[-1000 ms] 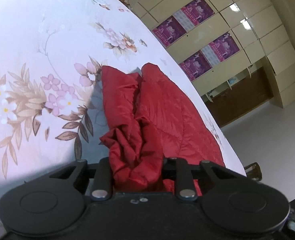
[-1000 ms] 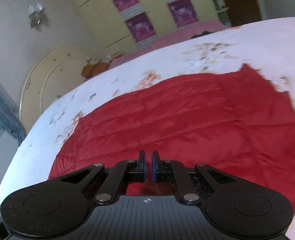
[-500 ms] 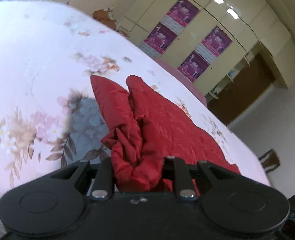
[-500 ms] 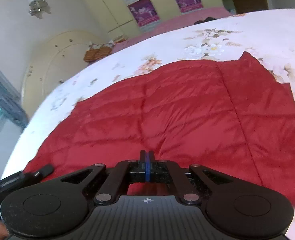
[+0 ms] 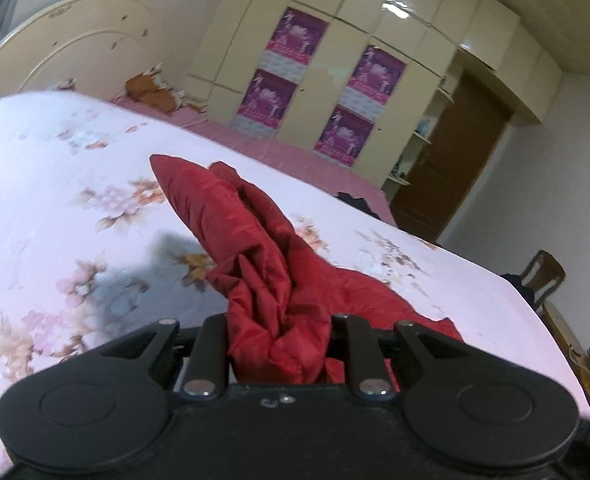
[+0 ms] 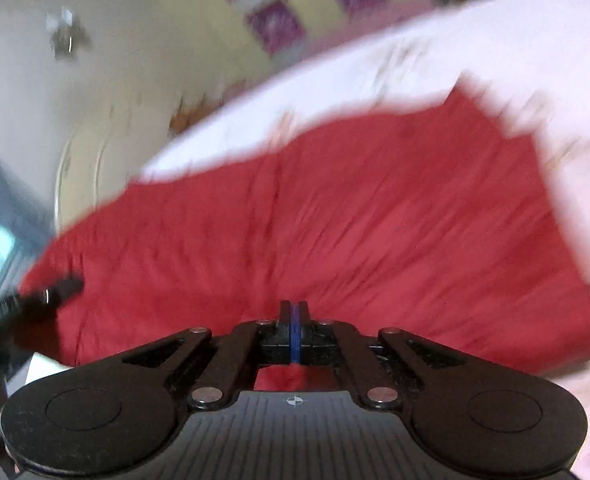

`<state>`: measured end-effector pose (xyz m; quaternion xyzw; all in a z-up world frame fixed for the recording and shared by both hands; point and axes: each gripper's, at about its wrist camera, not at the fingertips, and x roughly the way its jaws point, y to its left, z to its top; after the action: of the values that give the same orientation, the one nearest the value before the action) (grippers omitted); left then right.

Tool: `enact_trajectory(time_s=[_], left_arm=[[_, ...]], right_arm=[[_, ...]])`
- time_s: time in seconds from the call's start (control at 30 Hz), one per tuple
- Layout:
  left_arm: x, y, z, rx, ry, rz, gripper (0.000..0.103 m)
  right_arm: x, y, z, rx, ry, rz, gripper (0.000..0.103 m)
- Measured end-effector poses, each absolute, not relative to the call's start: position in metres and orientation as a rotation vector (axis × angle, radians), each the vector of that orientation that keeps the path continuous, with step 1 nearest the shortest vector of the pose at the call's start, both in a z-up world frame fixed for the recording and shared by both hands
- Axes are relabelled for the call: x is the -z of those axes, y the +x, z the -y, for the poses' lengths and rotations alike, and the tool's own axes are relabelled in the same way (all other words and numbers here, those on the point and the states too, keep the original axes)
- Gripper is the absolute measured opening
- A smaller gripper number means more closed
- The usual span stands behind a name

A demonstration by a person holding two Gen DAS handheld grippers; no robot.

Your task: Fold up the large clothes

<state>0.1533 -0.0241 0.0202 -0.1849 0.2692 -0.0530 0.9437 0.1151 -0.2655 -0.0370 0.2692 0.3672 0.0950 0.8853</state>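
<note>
- Headboard [image 5: 75,36]: one, cream and arched, at 10 o'clock in the left wrist view, behind the bed.
- Bed [image 5: 55,184]: one, under a pale floral sheet. Its far edge runs from 9 o'clock down toward 4 o'clock; a wide stretch of bare sheet lies at 9 o'clock of the garment.
- Red quilted garment [image 5: 255,248]: one. In the left wrist view a bunched ridge of it rises from 6 o'clock toward 11 o'clock, its tip resting on the sheet. In the blurred right wrist view it lies spread across the bed [image 6: 375,208], with sheet showing beyond its edge from 10 to 3 o'clock.
- Left tongs [image 5: 279,344]: one pair, clamped on a thick gather of the garment, which fills the gap between the two fingers.
- Right tongs [image 6: 294,320]: one pair, fingers pressed together, blue pads meeting; a fold of red cloth shows just below them, but whether cloth is pinched cannot be told.
- Posters [image 5: 295,40]: four, purple, on the cream wardrobe doors at 12 to 1 o'clock.
- Door [image 5: 455,160]: one, brown, at 2 o'clock.
- Chair [image 5: 543,276]: one, wooden, at 3 o'clock, past the bed's edge.
</note>
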Motion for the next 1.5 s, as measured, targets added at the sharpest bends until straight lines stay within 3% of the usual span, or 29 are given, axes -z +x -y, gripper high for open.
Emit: enact_trajectory(time_s=[0.2,0.5,0.8,0.9,1.0,1.07,1.1,1.13,1.17,1.2,1.23,1.3,1.33,1.4,1.5], left_arm=[[-0.039,0.157,0.066,0.185,-0.308,-0.526,0.019],[-0.043,0.172,0.142,0.342,-0.237,-0.543,0.019],[-0.003,0.195,0.226,0.462,-0.115,-0.714,0.019],[0.014,0.203,0.245,0.484,-0.096,-0.794,0.024],[0.028,0.209,0.254,0.524,-0.105,-0.861,0.046],[0.031,0.209,0.257,0.604,-0.161,-0.878,0.096],[0.029,0.207,0.257,0.639,-0.196,-0.875,0.098],[0.027,0.202,0.256,0.672,-0.234,-0.869,0.094],[0.022,0.197,0.251,0.694,-0.279,-0.851,0.082],[0.017,0.194,0.241,0.711,-0.334,-0.828,0.072],[0.011,0.191,0.228,0.71,-0.386,-0.801,0.054],[0.001,0.192,0.198,0.64,-0.458,-0.73,0.051],[-0.002,0.197,0.183,0.586,-0.467,-0.697,0.05],[-0.001,0.209,0.155,0.477,-0.455,-0.676,0.049],[0.017,0.237,0.124,0.392,-0.484,-0.706,0.047]], right_arm=[[0.032,0.103,0.359,0.015,0.662,-0.702,0.0],[0.028,0.093,0.382,-0.045,0.642,-0.689,0.0],[0.023,0.079,0.428,-0.024,0.698,-0.648,0.0],[0.019,0.074,0.447,-0.006,0.714,-0.624,0.0],[0.02,0.07,0.465,0.01,0.765,-0.605,0.0],[0.021,0.069,0.475,0.008,0.792,-0.603,0.0],[0.022,0.07,0.478,0.01,0.802,-0.606,0.0],[0.021,0.071,0.481,0.012,0.811,-0.606,0.002],[0.019,0.073,0.482,0.009,0.816,-0.604,0.012],[0.016,0.074,0.483,-0.007,0.82,-0.592,0.059],[0.012,0.074,0.482,-0.015,0.813,-0.559,0.085],[0.003,0.081,0.477,-0.096,0.789,-0.528,0.082],[0.002,0.089,0.474,-0.138,0.791,-0.535,0.072],[0.001,0.108,0.465,-0.197,0.791,-0.565,0.064],[0.011,0.141,0.443,-0.247,0.77,-0.626,0.064]])
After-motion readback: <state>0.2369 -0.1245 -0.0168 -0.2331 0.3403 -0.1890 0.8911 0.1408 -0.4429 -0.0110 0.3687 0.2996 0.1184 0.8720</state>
